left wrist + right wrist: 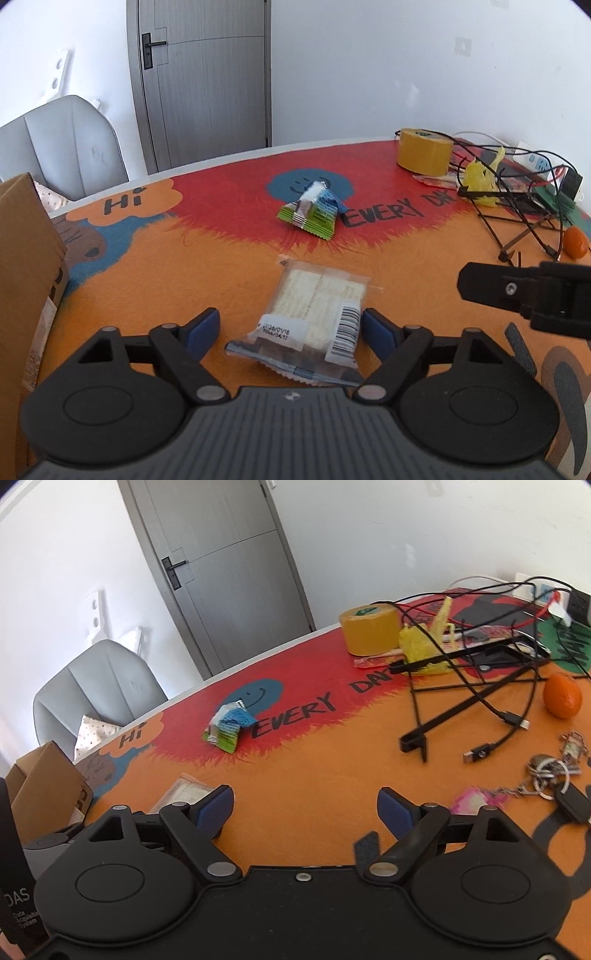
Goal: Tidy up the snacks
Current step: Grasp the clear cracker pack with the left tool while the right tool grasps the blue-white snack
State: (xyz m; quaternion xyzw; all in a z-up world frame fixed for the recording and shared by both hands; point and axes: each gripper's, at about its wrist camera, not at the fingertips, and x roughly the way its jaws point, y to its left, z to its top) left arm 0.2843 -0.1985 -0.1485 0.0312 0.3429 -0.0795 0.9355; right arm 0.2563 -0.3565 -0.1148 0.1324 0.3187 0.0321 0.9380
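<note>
A clear packet of pale crackers [317, 314] lies flat on the orange table mat, right between the blue pads of my left gripper [290, 328]. The jaws stand wide: the right pad is close to the packet's barcode edge and the left pad is clear of it. Farther back, a small pile of green and blue snack packets [314, 210] rests on the red patch; the right wrist view shows this snack pile [229, 727] too. My right gripper [306, 801] hovers open over bare mat with nothing between its fingers, and the cracker packet [184, 794] peeks out at its left.
A cardboard box [26, 277] stands at the left table edge. At the back right sit a yellow tape roll [369, 631], tangled black cables [480, 686], an orange [561, 696] and a bunch of keys [550, 775]. A grey chair [99, 686] stands behind the table.
</note>
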